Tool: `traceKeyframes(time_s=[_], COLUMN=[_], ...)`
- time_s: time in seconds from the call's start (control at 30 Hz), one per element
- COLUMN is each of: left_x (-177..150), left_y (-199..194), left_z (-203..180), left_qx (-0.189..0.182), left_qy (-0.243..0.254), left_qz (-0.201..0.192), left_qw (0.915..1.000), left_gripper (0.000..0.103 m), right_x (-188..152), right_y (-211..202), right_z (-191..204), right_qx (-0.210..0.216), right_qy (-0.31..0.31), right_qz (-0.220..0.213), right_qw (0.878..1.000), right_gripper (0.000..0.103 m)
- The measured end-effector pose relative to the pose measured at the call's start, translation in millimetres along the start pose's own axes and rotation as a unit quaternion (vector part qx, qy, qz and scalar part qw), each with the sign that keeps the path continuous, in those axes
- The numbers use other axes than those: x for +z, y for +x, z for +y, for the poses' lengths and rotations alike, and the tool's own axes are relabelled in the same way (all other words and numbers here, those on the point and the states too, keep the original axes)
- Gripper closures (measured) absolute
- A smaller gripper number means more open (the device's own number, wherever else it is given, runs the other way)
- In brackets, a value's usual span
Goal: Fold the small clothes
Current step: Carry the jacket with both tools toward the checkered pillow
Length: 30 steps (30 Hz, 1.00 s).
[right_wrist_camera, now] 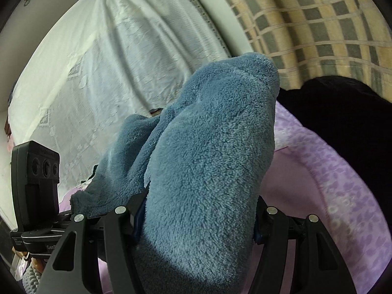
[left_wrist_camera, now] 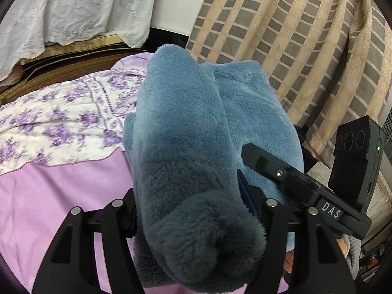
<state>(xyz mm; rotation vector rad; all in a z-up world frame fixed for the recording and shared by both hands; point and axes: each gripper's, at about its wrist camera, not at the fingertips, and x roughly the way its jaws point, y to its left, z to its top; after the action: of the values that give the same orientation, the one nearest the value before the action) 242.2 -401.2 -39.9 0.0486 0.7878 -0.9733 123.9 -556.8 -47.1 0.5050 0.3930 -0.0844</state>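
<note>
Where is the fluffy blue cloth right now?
The blue cloth fills the middle of both wrist views, pinched by the left gripper and the right gripper, above the purple bedsheet.

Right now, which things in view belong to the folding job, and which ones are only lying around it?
Belong to the job:
- blue fleece garment, bunched up
- left gripper, clamped on the fleece
- right gripper, also clamped on it

Only lying around:
- lilac bedsheet
- purple floral cloth
- white lace fabric
- checked beige-grey blanket
- black cloth
</note>
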Motion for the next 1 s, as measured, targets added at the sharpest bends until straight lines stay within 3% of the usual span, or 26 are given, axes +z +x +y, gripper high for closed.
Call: traceKeyframes(time_s=[0.33,0.53,0.73,0.9,1.0], left_x=[7,-6,-17,-20,-20], left_y=[43,77,85,83,80], left_z=[-1,8,12,7,3], left_qx=[-0.008,-0.001,0.018,0.065,0.081], left_qy=[0.003,-0.006,0.002,0.028,0.040], left_qz=[0.010,0.034,0.026,0.003,-0.007], left_qw=[0.9999,0.9994,0.9995,0.9975,0.9959], left_gripper=[0.040,0.038,0.031,0.018,0.016], right_x=[2,-8,-14,-16,-16], right_y=[16,43,51,53,49], right_z=[-32,-56,-57,-62,-62], right_qx=[-0.014,-0.036,-0.045,-0.049,-0.053], right_qy=[0.022,0.049,0.050,0.061,0.060], right_qz=[0.005,0.051,0.064,0.065,0.058], right_qw=[1.000,0.997,0.996,0.995,0.995], right_gripper=[0.039,0.039,0.036,0.029,0.029])
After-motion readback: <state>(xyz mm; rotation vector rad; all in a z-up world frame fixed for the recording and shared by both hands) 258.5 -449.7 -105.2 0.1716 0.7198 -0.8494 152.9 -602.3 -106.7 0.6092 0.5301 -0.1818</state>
